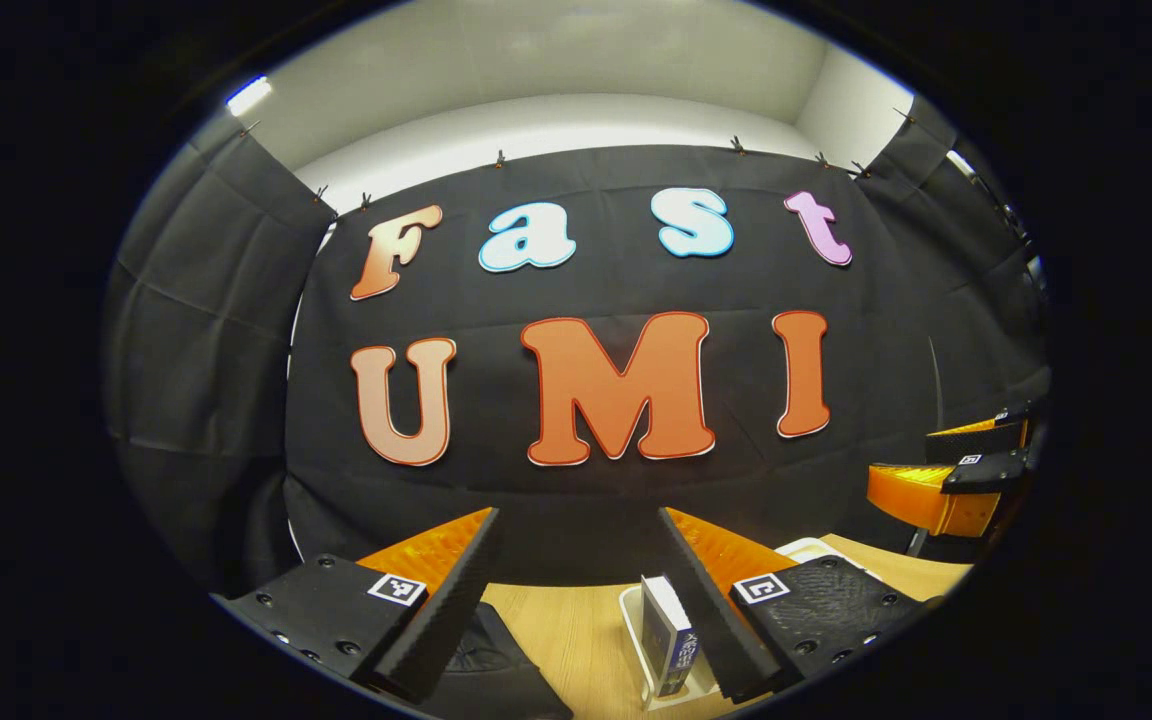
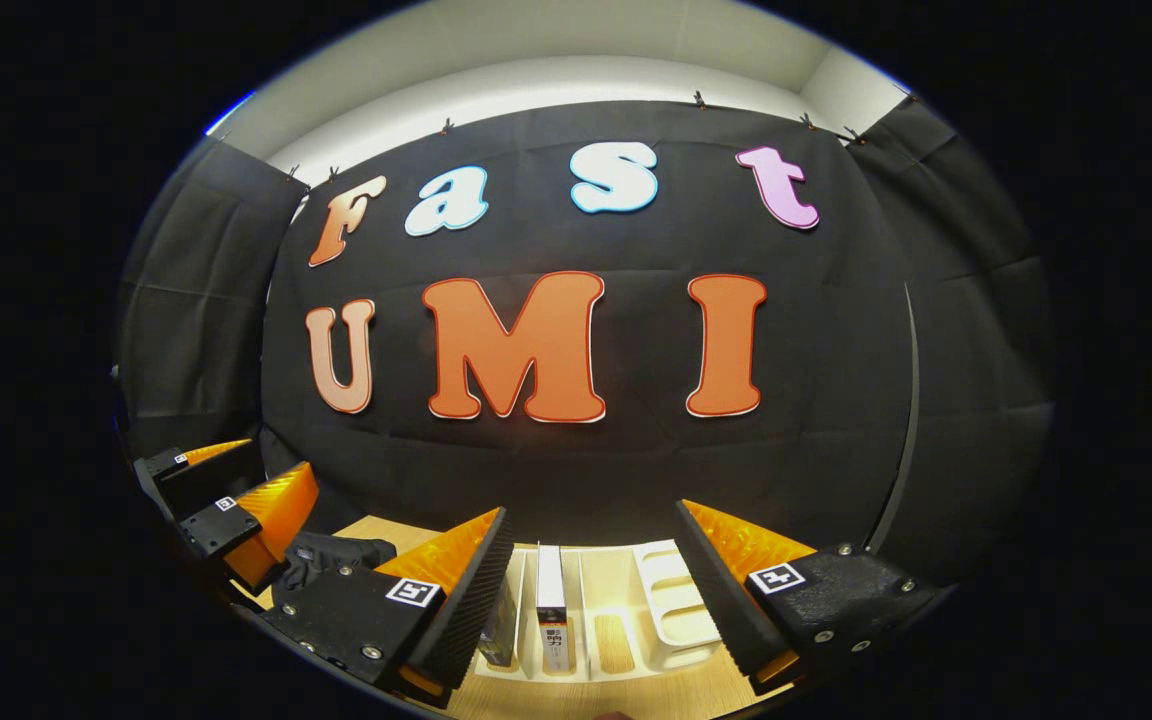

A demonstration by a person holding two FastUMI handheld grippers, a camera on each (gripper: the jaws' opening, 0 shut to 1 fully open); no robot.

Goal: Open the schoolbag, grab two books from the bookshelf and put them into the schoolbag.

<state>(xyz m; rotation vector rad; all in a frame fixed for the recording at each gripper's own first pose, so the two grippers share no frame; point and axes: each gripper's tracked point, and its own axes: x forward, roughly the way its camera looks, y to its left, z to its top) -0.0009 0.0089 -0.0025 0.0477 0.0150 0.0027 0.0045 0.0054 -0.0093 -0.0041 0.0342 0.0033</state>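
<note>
My left gripper [image 1: 578, 520] is open above the wooden table [image 1: 566, 640], with nothing between its fingers. Below its left finger lies the black schoolbag [image 1: 481, 665]. A dark-covered book [image 1: 669, 632] stands upright in the white bookshelf rack [image 1: 630, 612], just beside the right finger. My right gripper [image 2: 592, 510] is open too, hovering over the rack [image 2: 671, 600]. A white-spined book [image 2: 551, 600] stands in a slot there, and a darker book [image 2: 499, 628] is partly hidden by the left finger. The schoolbag [image 2: 331, 555] lies to the left.
The right gripper [image 1: 911, 458] hangs at the right edge of the left gripper view. In the right gripper view the left gripper [image 2: 271, 468] hangs at the left edge. Black booth cloth closes the back and sides. The rack's right slots [image 2: 681, 615] hold nothing.
</note>
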